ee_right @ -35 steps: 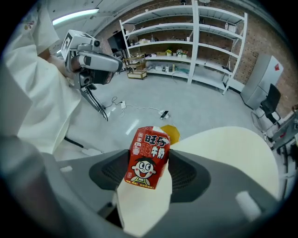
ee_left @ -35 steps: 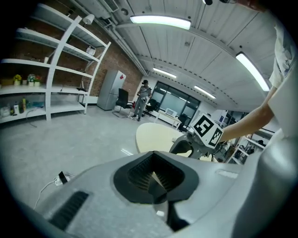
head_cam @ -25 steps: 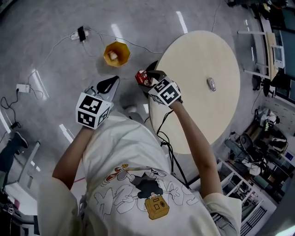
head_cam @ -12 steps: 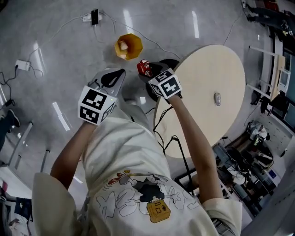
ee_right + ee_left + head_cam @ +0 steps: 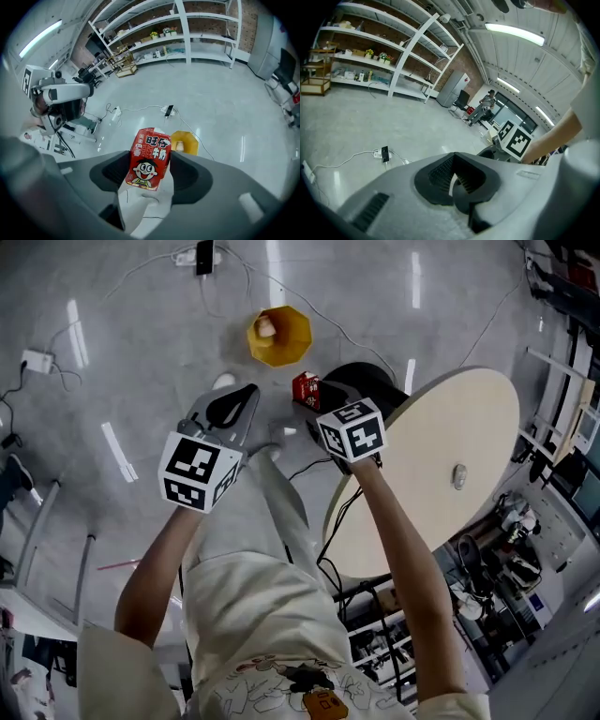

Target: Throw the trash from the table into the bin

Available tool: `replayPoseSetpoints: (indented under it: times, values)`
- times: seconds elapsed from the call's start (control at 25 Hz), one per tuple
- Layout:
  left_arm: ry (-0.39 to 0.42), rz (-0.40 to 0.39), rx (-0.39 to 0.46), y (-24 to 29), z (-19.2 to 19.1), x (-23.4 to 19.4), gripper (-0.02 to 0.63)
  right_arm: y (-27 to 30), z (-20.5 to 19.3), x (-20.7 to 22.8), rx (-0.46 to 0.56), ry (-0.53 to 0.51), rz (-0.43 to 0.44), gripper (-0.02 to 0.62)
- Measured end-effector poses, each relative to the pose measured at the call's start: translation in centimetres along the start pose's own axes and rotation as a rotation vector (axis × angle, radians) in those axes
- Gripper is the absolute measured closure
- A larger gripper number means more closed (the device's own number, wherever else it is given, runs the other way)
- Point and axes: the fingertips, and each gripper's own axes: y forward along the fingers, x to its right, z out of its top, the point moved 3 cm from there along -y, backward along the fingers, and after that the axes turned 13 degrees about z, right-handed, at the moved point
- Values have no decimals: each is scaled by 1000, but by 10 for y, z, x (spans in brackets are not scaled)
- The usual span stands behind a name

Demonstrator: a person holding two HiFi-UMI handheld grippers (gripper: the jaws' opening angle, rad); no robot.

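Yellow bin (image 5: 296, 337) holds pale scrap (image 5: 266, 328); right tongs (image 5: 149, 172) grip red carton (image 5: 150, 152).

Cream short-sleeved T-shirt (image 5: 253, 615) worn, cartoon print (image 5: 281, 685) on front. Grey shells on left gripper (image 5: 242, 401), right gripper (image 5: 323, 401); black-and-white marker cubes (image 5: 200, 472) mounted.

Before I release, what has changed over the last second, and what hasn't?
The right gripper, still shut on the red carton, has moved off the table edge toward the yellow bin on the floor; the left gripper came along beside it. Unchanged: left gripper empty, small object on the table.
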Motion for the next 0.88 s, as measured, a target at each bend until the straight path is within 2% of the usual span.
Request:
replayPoseSetpoints:
  times: [0.16, 0.32, 0.52, 0.76, 0.88]
  values:
    - [-56, 31, -3, 37, -15, -33, 600, 28, 6, 35, 27, 120, -6, 319]
    - [-46, 30, -40, 64, -36, -51, 600, 55, 10, 62, 115, 258, -1, 319]
    - [-47, 37, -59, 104, -58, -79, 600, 111, 5, 112, 108, 358, -65, 319]
    - [-94, 32, -87, 144, -96, -97, 600, 175, -8, 159, 91, 410, -81, 319]
    - [-87, 21, -110, 163, -124, -108, 600, 204, -16, 181, 97, 435, -94, 319]
